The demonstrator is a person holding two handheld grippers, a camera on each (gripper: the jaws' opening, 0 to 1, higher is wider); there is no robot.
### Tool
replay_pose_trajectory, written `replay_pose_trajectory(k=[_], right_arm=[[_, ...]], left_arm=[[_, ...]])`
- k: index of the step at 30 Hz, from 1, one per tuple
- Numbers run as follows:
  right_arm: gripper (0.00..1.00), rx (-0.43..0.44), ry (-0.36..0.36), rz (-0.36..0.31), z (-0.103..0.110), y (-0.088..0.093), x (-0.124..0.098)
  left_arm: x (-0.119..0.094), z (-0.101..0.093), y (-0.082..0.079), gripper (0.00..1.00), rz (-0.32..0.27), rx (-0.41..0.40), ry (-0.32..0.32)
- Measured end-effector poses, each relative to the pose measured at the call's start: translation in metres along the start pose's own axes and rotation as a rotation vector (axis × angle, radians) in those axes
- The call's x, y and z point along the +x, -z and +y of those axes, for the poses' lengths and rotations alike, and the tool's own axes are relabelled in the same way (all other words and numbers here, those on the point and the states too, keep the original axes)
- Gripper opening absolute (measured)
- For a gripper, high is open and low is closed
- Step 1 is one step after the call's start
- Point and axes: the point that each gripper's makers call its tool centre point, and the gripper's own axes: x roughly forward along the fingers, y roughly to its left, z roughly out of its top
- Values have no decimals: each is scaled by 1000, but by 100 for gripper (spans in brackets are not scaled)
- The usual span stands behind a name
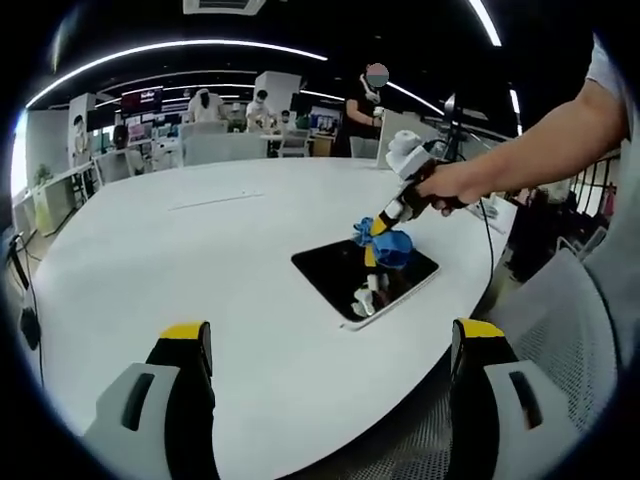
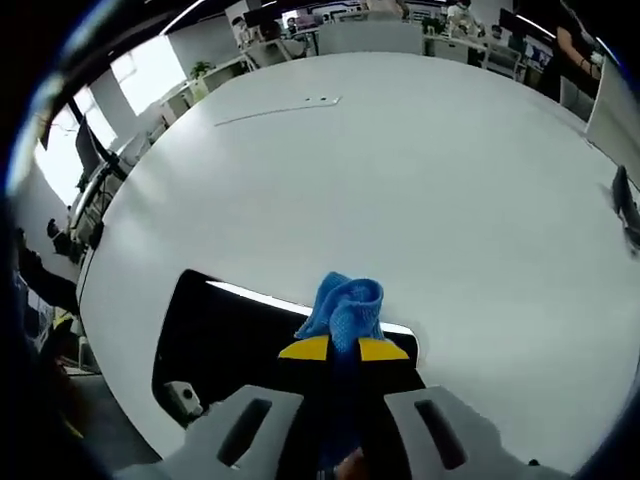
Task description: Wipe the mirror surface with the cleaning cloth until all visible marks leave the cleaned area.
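We press the crumpled blue cleaning cloth (image 2: 345,305) — clamped in our right gripper (image 2: 344,349) — onto the dark rectangular mirror (image 1: 340,275) near the white table's (image 1: 180,250) edge, wiping apparently unfinished — left gripper (image 1: 330,345) wide, empty.

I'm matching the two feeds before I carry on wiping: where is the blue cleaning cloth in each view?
Left gripper view: the blue cleaning cloth sits right of centre, at the tip of the right gripper, on the far edge of the mirror.
Right gripper view: the cloth is at lower centre, pinched between that view's own jaws.
Shared landmark: the dark mirror on the white table.
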Motion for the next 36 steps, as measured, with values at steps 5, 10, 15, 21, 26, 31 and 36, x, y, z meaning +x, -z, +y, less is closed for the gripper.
replay_pose_trajectory(k=[5,10,15,21,26,31,36], right_arm=[[2,5,-10,2,12,-4,7],[2,10,-35,1,33,-7,13],[2,-14,-60,3,60,-11,18],[2,-49,-82,13,86,-16,25],[2,-59,-100,17,104,-19,28],[2,-88,-118,17,125,-18,26],[2,-136,-135,21,143,-21,29]], left_arm=[[0,0,2,99,8,2,-1],[0,0,3,99,15,5,0],[0,1,5,99,23,5,-2],[0,1,6,99,30,5,-7],[0,1,8,99,40,10,-4],[0,2,9,99,44,23,-12],[0,3,10,99,48,28,-13]])
